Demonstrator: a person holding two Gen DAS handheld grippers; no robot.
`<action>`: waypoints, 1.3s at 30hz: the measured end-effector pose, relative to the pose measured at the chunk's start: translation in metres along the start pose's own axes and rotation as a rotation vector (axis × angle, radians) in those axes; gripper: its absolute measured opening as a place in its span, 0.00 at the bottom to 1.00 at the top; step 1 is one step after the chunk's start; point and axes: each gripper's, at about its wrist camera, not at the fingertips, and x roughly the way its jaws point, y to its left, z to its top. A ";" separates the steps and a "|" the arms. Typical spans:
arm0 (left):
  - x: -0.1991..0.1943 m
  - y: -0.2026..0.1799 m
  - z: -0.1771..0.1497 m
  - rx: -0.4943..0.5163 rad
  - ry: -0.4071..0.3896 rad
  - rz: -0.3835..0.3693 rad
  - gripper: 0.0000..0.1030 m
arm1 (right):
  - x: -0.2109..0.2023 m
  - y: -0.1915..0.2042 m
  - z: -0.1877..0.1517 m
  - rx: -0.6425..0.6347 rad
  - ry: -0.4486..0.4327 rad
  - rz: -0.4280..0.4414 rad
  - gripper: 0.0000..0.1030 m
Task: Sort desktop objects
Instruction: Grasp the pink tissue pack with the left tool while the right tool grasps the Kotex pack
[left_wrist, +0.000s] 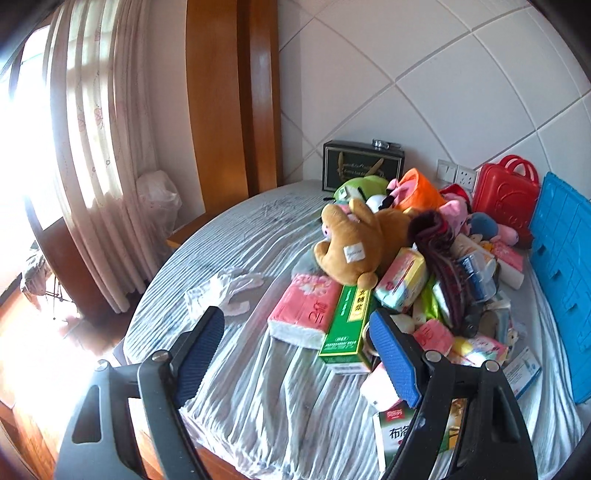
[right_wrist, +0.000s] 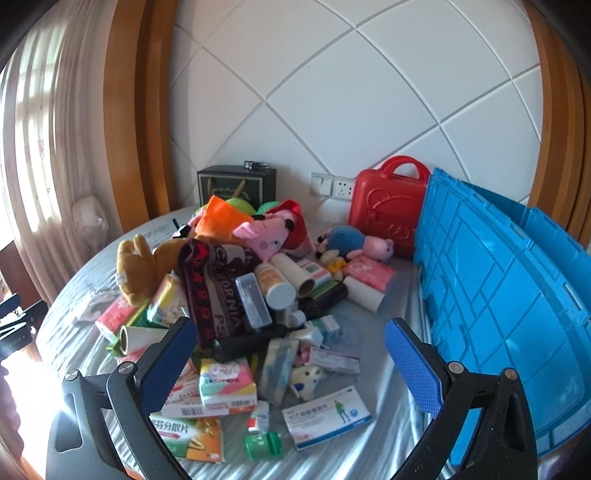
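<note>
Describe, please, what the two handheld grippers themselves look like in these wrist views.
Both look alike: the left gripper and right gripper each have two black angular plastic arms with triangular cut-outs and silver pivot screws. Their fingers carry blue ribbed pads. No cables, markings, hands or sleeves show.

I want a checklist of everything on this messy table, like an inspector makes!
Surface: round table under a striped grey cloth.
Job's things: one heap of soft toys, with a brown plush dog on top, tissue packs, medicine boxes and a scarf.
Clutter: red case and blue crate against the wall.
Grippers: left gripper and right gripper open, empty.
Cables: nothing seen.
Surroundings: curtain, wall sockets.
</note>
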 end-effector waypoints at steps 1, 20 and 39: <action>0.002 0.000 -0.005 0.007 0.015 -0.001 0.79 | 0.007 -0.003 -0.004 0.002 0.015 0.005 1.00; 0.085 -0.079 -0.053 0.172 0.270 -0.184 0.79 | 0.092 0.004 -0.071 -0.033 0.292 0.154 1.00; 0.142 -0.123 -0.055 0.292 0.366 -0.299 0.75 | 0.162 0.059 -0.087 0.001 0.409 0.121 1.00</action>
